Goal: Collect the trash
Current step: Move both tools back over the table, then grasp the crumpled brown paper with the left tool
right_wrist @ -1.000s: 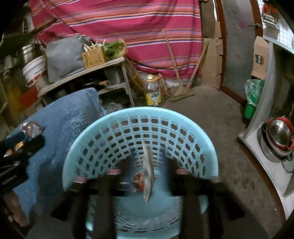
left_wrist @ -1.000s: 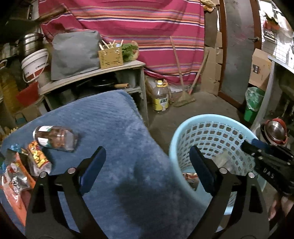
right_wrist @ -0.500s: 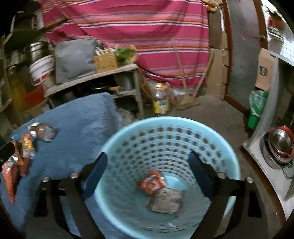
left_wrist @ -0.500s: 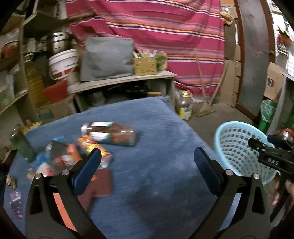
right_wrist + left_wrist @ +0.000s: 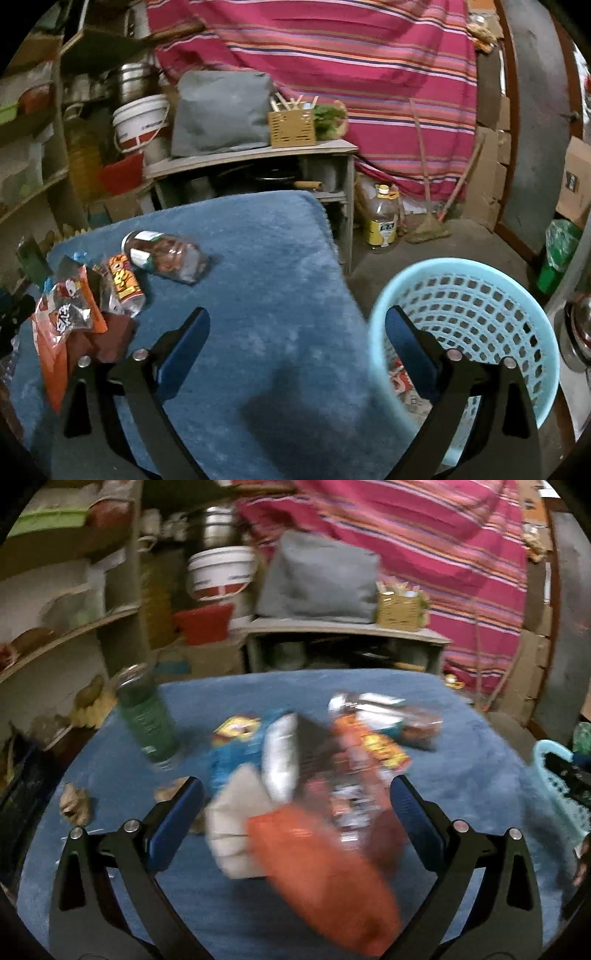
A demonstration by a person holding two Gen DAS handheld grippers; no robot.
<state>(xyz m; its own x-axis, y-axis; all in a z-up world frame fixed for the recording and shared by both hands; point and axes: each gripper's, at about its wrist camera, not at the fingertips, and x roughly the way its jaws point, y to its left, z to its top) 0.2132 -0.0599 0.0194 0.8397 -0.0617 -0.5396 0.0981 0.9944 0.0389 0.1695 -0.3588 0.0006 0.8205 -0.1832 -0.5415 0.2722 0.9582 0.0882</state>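
Observation:
A pile of snack wrappers (image 5: 321, 794) lies on the blue blanket-covered table (image 5: 461, 775), with an orange bag (image 5: 325, 878) nearest me. My left gripper (image 5: 295, 805) is open and empty just above the pile. A clear plastic bottle (image 5: 391, 716) lies behind the wrappers; a green bottle (image 5: 147, 716) stands at the left. In the right wrist view my right gripper (image 5: 297, 336) is open and empty over the table's right edge, beside the light blue basket (image 5: 480, 295), which holds wrappers (image 5: 402, 380). The wrappers (image 5: 70, 314) and bottle (image 5: 166, 254) lie at its left.
Crumpled brown scraps (image 5: 75, 805) lie at the table's left. A shelf unit (image 5: 251, 158) with a grey bag, white bucket and wicker box stands behind. An oil jug (image 5: 384, 221) and broom stand on the floor by the striped curtain. Steel pots (image 5: 576, 325) are at right.
My left gripper swung left from the basket to over the wrapper pile. My right gripper dropped a wrapper into the basket, then drew back and left over the table edge.

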